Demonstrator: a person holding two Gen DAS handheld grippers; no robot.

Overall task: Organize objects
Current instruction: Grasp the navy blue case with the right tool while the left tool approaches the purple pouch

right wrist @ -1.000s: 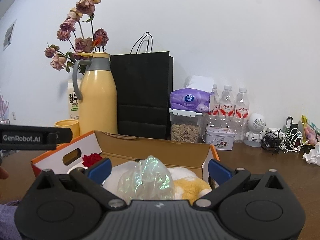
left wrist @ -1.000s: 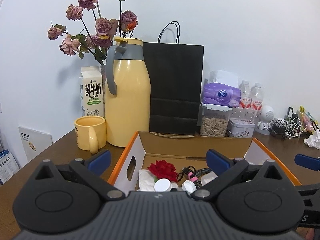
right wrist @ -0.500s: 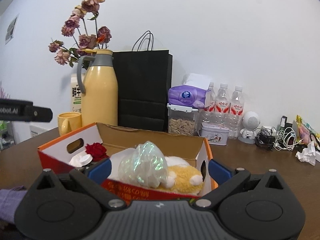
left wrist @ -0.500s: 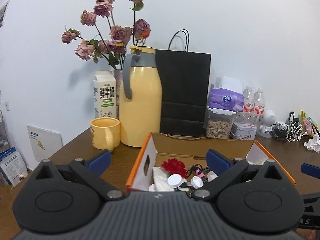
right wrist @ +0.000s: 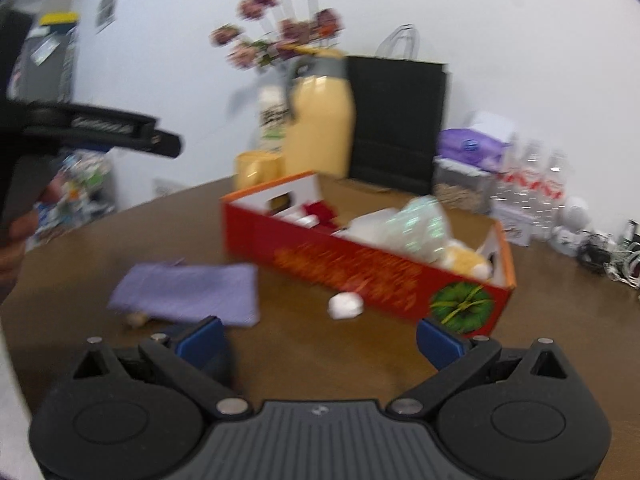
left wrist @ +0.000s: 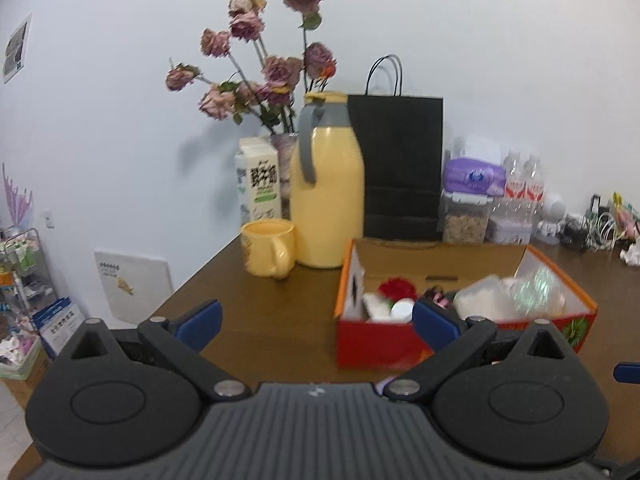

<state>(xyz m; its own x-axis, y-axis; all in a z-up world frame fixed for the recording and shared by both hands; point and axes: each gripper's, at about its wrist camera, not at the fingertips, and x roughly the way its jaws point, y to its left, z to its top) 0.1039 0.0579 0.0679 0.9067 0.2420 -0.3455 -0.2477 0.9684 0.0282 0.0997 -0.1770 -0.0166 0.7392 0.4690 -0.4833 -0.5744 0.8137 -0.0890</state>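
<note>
On surface before red box (right wrist: 360, 268): purple cloth (right wrist: 188, 294), white lump (right wrist: 346, 305) loose. Both my claws, left (left wrist: 316, 320) and right (right wrist: 318, 338), gape empty. Right view blurred; I risk misjudged grasp, nudging box.

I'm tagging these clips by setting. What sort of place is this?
Probably a home or small office room: a brown table against a white wall holds a yellow jug, a milk carton and dried roses.
</note>
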